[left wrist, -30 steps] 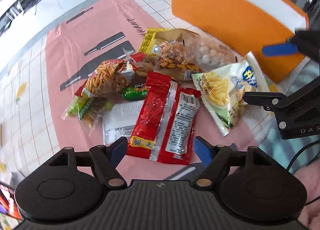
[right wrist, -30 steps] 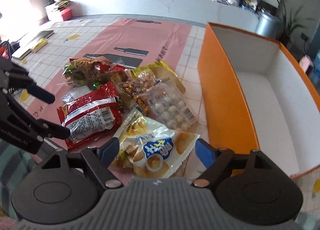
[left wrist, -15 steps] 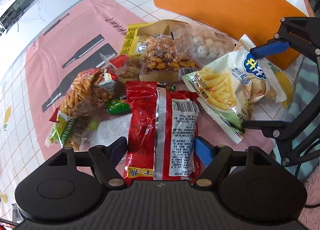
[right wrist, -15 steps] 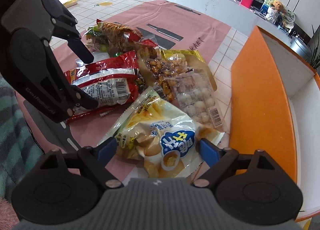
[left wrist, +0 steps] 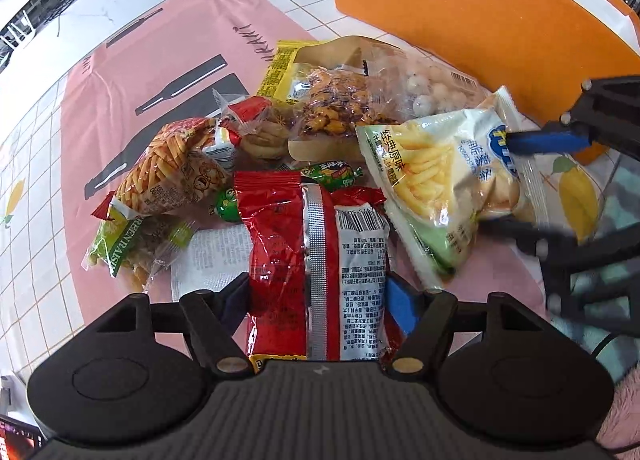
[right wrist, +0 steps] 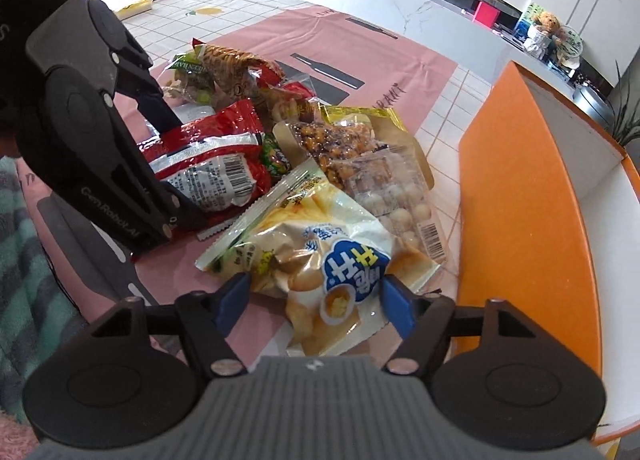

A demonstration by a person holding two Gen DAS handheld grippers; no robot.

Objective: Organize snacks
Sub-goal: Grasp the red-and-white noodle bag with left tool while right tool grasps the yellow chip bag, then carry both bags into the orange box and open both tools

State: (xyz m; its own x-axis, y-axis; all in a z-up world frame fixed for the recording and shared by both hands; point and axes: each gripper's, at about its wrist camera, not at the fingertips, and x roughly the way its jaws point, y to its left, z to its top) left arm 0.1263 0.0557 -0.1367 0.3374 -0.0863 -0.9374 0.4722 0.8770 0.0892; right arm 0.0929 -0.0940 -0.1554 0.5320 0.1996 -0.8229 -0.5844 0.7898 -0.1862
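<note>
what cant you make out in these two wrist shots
- Orange box floor: left wrist view shows only its outer wall; right wrist view is cut at the edge.
- White packet: mostly covered by the red packet and the raisin bag.
- Right tongs lower finger: blurred in the left wrist view.
- Fries bag near end: hidden by the camera body in the right wrist view.

Both cams sit just behind their jaws, looking steeply down, close over the snack heap. Left cam: crinkled red foil packet point(left wrist: 316, 260) between jaws. Right cam: pale fries bag point(right wrist: 320, 256) between jaws. Shared: both packets, orange-walled box point(left wrist: 460, 16) beyond.
</note>
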